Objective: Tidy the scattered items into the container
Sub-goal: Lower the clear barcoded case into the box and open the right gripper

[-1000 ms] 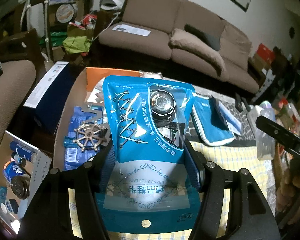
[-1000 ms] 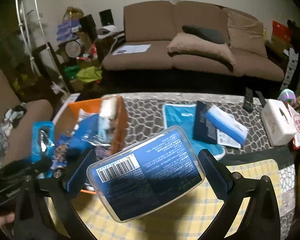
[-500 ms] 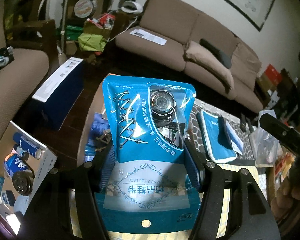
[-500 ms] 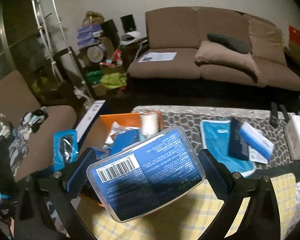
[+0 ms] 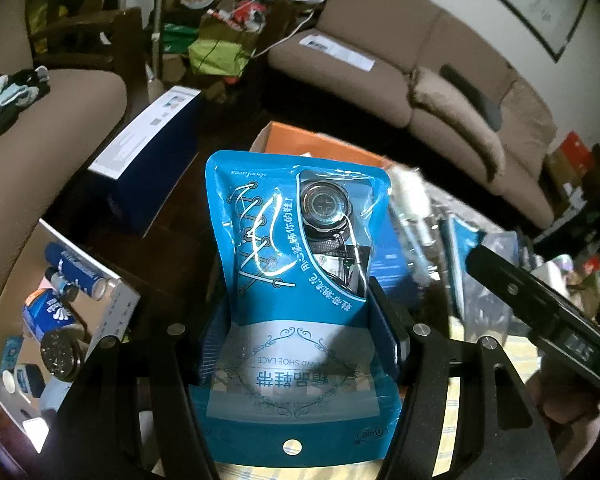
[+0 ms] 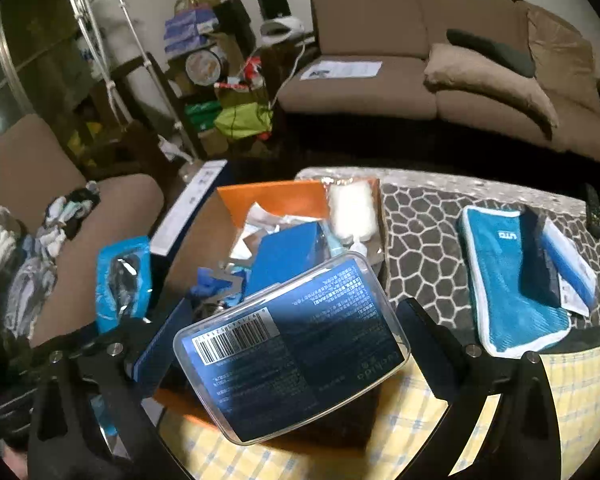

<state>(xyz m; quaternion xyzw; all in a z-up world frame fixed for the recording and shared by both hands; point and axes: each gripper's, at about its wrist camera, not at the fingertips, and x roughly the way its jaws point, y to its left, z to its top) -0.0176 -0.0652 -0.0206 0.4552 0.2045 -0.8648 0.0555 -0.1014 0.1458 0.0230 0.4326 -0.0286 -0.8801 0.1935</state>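
Through the left wrist view, my left gripper (image 5: pixel 300 328) has its pads pressed on the lower sides of the blue shoelace pouch (image 5: pixel 296 248), which stands upright with its long axis along the fingers; the orange box (image 5: pixel 296 142) lies just beyond the pouch's top edge, on the table's near-left corner beside a brown sofa (image 5: pixel 416 64). Through the right wrist view, my right gripper (image 6: pixel 292 344) clamps the clear plastic case (image 6: pixel 288 344), tilted crosswise between the fingers, right over the orange box (image 6: pixel 276 200), so this hand looks nearer the drop; the patterned tablecloth (image 6: pixel 424 240) stretches right.
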